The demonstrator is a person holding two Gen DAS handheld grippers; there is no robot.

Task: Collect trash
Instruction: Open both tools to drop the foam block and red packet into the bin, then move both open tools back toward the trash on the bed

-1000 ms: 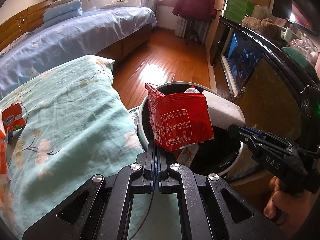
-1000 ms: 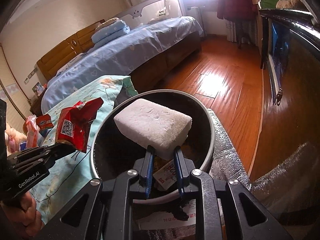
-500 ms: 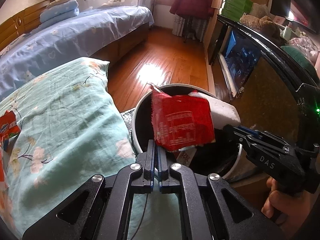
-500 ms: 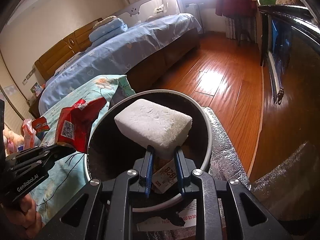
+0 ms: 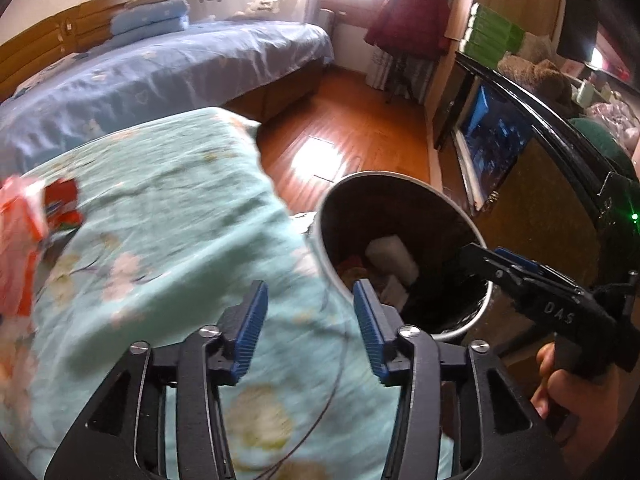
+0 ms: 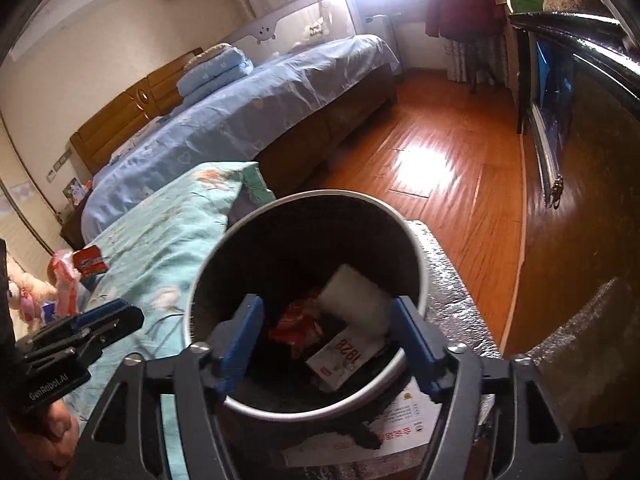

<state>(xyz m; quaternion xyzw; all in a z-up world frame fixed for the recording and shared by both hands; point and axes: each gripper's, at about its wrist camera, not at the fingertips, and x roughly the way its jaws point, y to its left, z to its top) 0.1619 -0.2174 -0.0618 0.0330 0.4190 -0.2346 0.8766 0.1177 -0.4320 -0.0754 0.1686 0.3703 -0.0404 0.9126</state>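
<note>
- Black-lined trash bin [image 6: 308, 216] w/ pale rim sits centre of right wrist view, on silvery foil mat [image 6: 456, 284] over wood floor [image 6: 452, 160].
- Inside bin: white sponge block [image 6: 356, 300] leaning on the wall, crumpled red wrapper [image 6: 298, 322] to its left, white card w/ red print [image 6: 346, 356] below both.
- Right claw [image 6: 326, 344]: blue pads wide apart, jaws have just been opening, nothing gripped; sponge lies loose in the bin beyond them.
- Left claw [image 5: 308, 328]: pads apart too, just been opening, nothing between them; hangs over teal floral bedding [image 5: 160, 220], right pad near bin rim [image 5: 332, 272].
- Left wrist view: sponge [image 5: 392, 256] and a bit of red visible low in bin; right claw seen at right edge w/ its tip over the bin, a hand [image 5: 568, 392] on its grip.
- More trash not in bin: red-orange packets [image 5: 36, 216] at left edge, on the teal bedding; view blurry there.
- Blue bed [image 6: 248, 104] in upper left, dark cabinet [image 6: 580, 128] along right.
</note>
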